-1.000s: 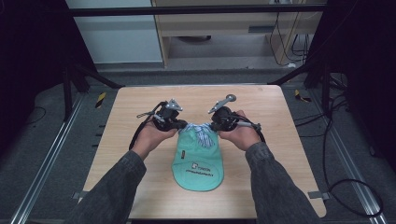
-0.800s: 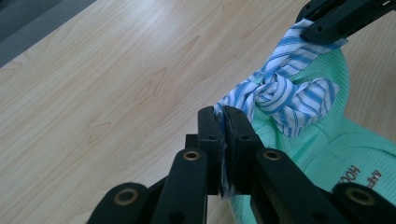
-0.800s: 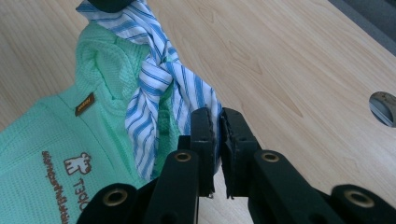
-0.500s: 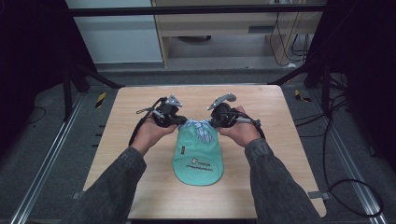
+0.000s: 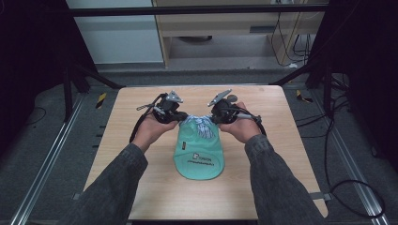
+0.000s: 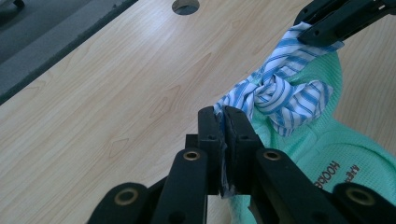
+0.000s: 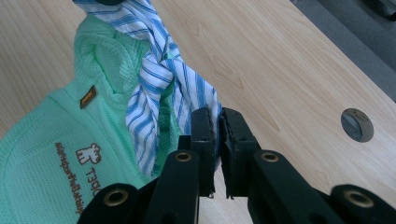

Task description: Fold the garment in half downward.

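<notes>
Lab: framed test table (image 5: 141,183), floor rails (image 5: 42,178), loose cables (image 5: 342,187).

Over the last second both grippers have moved away from the person along the bench. The left gripper (image 5: 180,116) and right gripper (image 5: 212,116), each clamped on the striped cloth (image 5: 201,126), have carried it with them. The green garment (image 5: 199,153), trailing behind the grippers, has been dragged the same way, its near edge now farther from the bench's front edge.
</notes>
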Available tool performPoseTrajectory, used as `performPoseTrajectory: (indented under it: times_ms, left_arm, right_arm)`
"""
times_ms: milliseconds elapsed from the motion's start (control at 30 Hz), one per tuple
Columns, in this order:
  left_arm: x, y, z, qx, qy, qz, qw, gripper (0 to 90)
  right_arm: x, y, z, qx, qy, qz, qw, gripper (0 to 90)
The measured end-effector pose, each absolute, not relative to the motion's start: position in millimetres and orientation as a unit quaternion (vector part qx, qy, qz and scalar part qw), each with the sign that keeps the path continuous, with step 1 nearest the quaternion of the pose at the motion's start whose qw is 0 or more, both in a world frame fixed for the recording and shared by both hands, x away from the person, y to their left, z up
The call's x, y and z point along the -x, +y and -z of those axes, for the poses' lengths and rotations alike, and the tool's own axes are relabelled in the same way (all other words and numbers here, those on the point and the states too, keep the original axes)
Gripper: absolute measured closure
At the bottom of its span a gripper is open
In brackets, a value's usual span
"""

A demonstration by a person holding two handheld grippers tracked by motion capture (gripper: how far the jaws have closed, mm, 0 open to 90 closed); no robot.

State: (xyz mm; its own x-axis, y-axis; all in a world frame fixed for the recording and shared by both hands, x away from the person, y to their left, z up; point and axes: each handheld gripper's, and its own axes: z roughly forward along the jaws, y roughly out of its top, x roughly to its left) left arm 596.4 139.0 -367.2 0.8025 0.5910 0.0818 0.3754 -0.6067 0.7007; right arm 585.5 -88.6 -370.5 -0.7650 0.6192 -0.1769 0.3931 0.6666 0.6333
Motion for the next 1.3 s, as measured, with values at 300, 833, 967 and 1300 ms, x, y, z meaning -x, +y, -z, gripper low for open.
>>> performPoseTrajectory:
  times_ms: [300,833,967,1300]
  left_arm:
    - [-607.7,132.7,363.2,-0.880,0.274,-0.161,0.353,86.2]
    - [-610.2,123.4,356.7,-0.885,0.257,-0.181,0.344,86.1]
    - [-609.8,122.2,357.3,-0.886,0.253,-0.183,0.342,86.1]
    - [-593.3,122.2,369.8,-0.886,0.250,-0.188,0.343,85.9]
  right_arm:
    - [-596.3,-92.1,366.8,-0.296,0.884,-0.298,0.203,84.3]
    - [-597.4,-97.0,363.6,-0.300,0.879,-0.298,0.219,84.3]
    - [-598.4,-97.3,365.6,-0.299,0.879,-0.298,0.221,84.3]
    - [-586.1,-95.7,379.1,-0.287,0.887,-0.289,0.220,84.3]
